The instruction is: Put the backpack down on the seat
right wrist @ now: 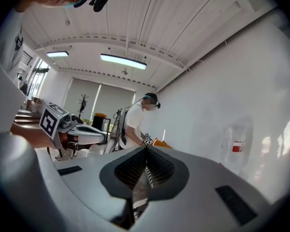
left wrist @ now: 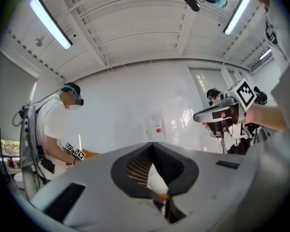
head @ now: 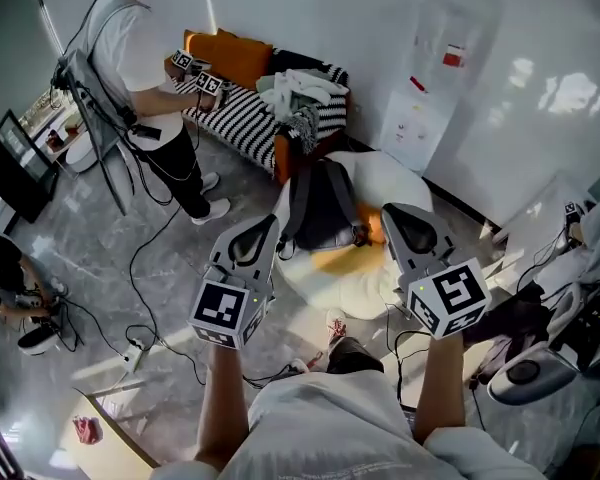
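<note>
A dark grey backpack point(head: 322, 206) hangs between my two grippers above a cream beanbag seat point(head: 352, 286) on the floor. My left gripper point(head: 273, 220) is at the backpack's left side, shut on a pale strap point(head: 281, 200). In the left gripper view that strap point(left wrist: 155, 180) shows pinched between the left gripper's point(left wrist: 158, 190) jaws. My right gripper point(head: 388, 214) is at the backpack's right side. In the right gripper view a thin strip of strap point(right wrist: 147, 175) sits between the right gripper's point(right wrist: 146, 179) closed jaws. Both grippers point level, side by side.
A striped sofa point(head: 242, 120) with orange cushions and piled clothes stands behind. Another person point(head: 142, 73) with grippers stands at its left end. A water dispenser point(head: 427, 103) is against the wall, cables point(head: 145, 298) trail over the floor, and equipment point(head: 540, 358) lies at right.
</note>
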`<state>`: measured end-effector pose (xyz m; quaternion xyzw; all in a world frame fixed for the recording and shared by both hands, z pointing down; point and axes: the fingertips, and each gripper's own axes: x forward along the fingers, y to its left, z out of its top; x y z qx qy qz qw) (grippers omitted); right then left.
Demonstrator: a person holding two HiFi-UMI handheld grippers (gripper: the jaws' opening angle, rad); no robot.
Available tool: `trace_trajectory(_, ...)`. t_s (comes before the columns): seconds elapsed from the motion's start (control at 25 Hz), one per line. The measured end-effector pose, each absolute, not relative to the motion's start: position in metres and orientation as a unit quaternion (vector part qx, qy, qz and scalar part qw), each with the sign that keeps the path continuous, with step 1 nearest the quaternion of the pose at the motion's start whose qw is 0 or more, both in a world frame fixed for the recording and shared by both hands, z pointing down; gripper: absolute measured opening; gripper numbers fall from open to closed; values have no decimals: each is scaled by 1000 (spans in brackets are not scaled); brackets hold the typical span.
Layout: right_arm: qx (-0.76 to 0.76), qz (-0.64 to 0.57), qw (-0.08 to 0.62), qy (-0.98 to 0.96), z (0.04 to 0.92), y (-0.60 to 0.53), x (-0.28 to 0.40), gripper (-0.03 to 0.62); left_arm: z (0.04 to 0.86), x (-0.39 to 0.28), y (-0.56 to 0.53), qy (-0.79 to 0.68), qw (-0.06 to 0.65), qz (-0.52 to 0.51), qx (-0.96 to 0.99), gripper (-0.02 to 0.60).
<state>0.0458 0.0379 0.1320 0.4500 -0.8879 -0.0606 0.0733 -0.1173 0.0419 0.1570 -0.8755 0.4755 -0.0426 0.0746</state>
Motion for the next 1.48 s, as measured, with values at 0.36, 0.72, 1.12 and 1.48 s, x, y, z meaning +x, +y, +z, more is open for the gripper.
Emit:
trace_trajectory(0.36, 428, -97, 88, -894, 115, 50, 32, 2, 130, -112, 59, 469, 116, -52, -874, -5)
trace_trajectory(0.72, 414, -104, 100, -899, 123, 55, 25, 2, 132, -103, 59, 461, 105, -68, -879, -5)
trace_trajectory(1.12, 405, -95, 99, -904, 132, 57, 24, 2, 142, -101, 56, 454, 118, -70, -881, -5)
trace_trajectory(1.48, 395, -86, 101, -909, 142, 50, 16, 2, 150, -105, 50, 454, 109, -81, -881, -5)
